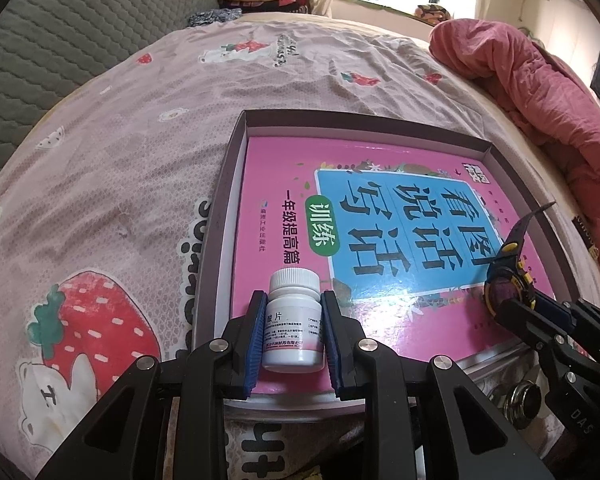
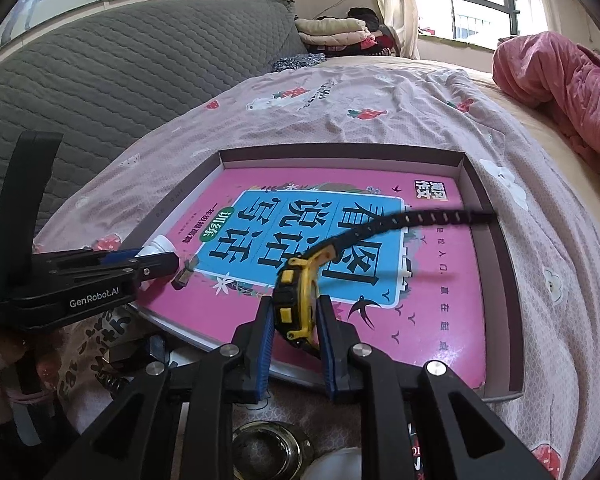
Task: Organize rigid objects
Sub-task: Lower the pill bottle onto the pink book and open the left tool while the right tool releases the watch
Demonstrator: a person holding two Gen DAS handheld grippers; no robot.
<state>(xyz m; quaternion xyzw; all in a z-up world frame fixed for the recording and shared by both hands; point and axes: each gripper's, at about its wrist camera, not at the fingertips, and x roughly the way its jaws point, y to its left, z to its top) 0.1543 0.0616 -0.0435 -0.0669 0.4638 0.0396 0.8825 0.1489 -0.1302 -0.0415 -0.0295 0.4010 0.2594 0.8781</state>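
My left gripper (image 1: 293, 304) is shut on a white pill bottle (image 1: 294, 322), held over the near left part of a pink book (image 1: 380, 248) lying in a shallow brown box (image 1: 228, 184). My right gripper (image 2: 293, 312) is shut on a yellow and black wristwatch (image 2: 296, 300), its strap (image 2: 412, 218) sticking out over the book (image 2: 440, 300). The watch (image 1: 508, 280) and right gripper show at the right of the left wrist view. The left gripper (image 2: 156, 266) with the bottle's cap (image 2: 160, 246) shows at the left of the right wrist view.
The box (image 2: 496, 240) lies on a pink strawberry-print bedsheet (image 1: 120, 160). A rose quilt (image 1: 540, 92) is heaped at the far right. A grey padded headboard (image 2: 120, 80) stands at the left. Metal rings (image 2: 268, 452) lie on the sheet below the grippers.
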